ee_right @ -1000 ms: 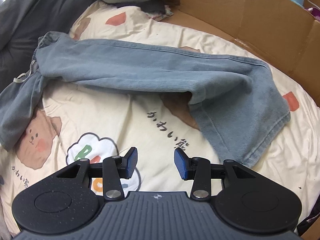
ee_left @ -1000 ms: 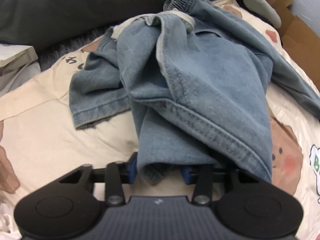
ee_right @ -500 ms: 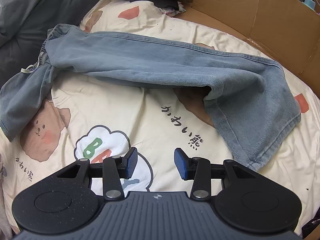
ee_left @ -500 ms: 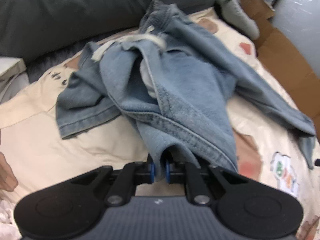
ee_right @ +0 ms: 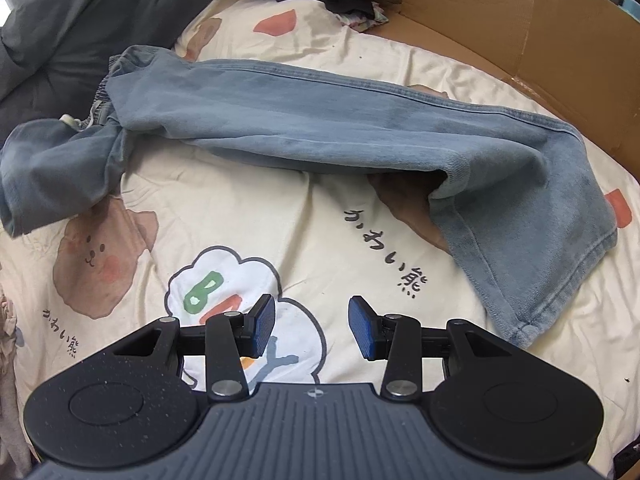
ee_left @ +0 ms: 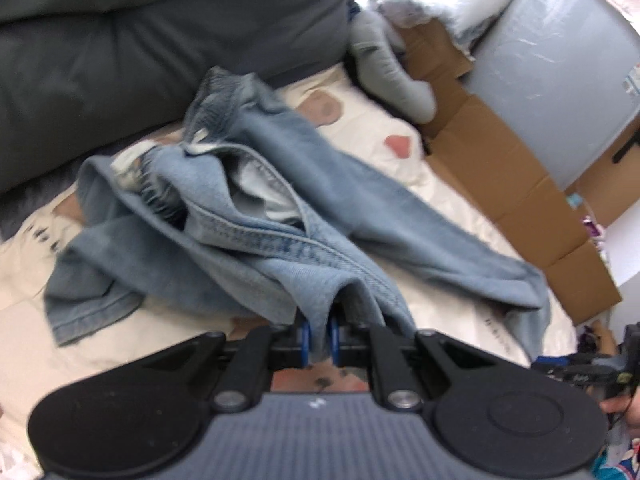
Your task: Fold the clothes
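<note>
The pair of light blue denim jeans [ee_right: 328,120] lies on a cream bedsheet printed with brown bears and black lettering [ee_right: 224,208]. One leg stretches flat across the sheet, its hem end bent back toward the camera of the right wrist view. The other leg is bunched beside the elastic waistband [ee_left: 224,92], and a fold of it is raised off the sheet, pinched between the blue pads of the left gripper [ee_left: 319,340], whose jaws are pressed together on the denim. The right gripper [ee_right: 311,330] hangs over the sheet's white cloud print, near the jeans' bent hem but apart from it, its jaws spread with nothing between them. Beyond the jeans' waistband lies a dark grey quilt [ee_left: 160,32]. Past the flat leg stands a brown cardboard wall [ee_right: 520,20], with a grey plush pillow [ee_left: 392,72] near it.
</note>
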The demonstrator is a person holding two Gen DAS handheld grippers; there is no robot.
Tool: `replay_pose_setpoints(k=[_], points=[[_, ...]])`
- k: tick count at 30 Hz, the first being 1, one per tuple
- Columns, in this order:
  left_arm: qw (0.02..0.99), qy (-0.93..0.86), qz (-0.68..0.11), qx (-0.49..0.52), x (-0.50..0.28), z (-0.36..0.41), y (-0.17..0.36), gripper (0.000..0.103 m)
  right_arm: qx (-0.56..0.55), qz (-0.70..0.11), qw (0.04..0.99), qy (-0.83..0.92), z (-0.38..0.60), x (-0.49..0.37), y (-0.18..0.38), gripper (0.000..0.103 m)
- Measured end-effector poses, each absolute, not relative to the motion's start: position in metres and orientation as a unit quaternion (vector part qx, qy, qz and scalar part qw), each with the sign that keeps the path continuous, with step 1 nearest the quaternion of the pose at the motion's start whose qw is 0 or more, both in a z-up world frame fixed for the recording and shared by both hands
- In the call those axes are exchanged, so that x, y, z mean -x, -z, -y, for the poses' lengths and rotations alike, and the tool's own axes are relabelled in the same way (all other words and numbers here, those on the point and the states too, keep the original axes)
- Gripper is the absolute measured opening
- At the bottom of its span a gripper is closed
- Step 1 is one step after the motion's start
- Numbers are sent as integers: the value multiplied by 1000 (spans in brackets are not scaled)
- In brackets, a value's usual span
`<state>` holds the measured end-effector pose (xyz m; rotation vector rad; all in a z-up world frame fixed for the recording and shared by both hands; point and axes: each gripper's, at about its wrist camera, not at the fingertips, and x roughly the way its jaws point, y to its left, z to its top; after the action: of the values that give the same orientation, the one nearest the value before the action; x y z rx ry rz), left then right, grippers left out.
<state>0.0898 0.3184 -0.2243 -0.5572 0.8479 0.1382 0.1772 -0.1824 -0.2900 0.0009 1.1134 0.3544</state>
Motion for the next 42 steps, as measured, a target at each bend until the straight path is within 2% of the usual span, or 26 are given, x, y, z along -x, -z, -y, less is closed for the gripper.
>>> replay_pose_setpoints(k=[16, 29, 30, 32, 34, 36, 38, 42], points=[[895, -57, -342, 281, -186, -307, 219, 10, -20, -521, 837, -167, 183, -178, 291, 48], [879, -85, -386, 266, -284, -301, 263, 11, -28, -519, 838, -165, 185, -179, 293, 48], [876, -87, -396, 263, -290, -302, 267, 15, -30, -519, 838, -164, 186, -180, 294, 48], [869, -96, -410, 261, -297, -302, 271, 16, -32, -519, 838, -163, 186, -180, 294, 48], [871, -90, -410, 255, -296, -300, 267, 28, -31, -519, 838, -165, 185, -181, 295, 48], [877, -92, -409, 234, -291, -297, 260, 62, -30, -518, 839, -166, 184, -181, 295, 48], [884, -100, -406, 208, -280, -295, 252, 67, -30, -518, 838, -167, 184, -181, 295, 48], [882, -116, -411, 198, -255, -308, 242, 67, -30, -519, 838, -167, 183, -180, 297, 48]])
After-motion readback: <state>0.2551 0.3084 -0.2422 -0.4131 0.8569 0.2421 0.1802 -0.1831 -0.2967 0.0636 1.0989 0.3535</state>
